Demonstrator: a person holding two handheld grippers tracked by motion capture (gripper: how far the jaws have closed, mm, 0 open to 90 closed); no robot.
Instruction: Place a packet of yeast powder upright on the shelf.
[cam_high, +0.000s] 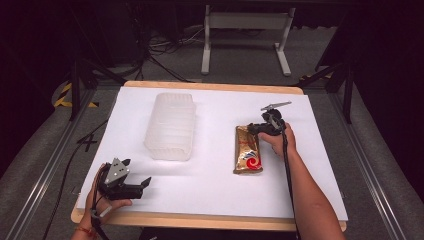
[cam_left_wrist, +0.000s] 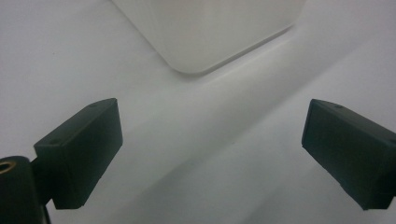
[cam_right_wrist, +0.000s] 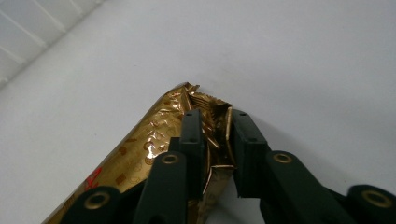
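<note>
Nearest the person, the left gripper (cam_high: 131, 186) rests on the white table (cam_high: 215, 180), jaws spread wide with nothing between them; ahead of its jaws sits a clear plastic container (cam_high: 170, 125). Farther off, the right gripper (cam_right_wrist: 215, 140) has its jaws pinched on the crimped far end of a gold foil packet (cam_high: 248, 149) lying flat. The hold takes in little more than the seal, so on a lift the foil could likely tear or slide free.
</note>
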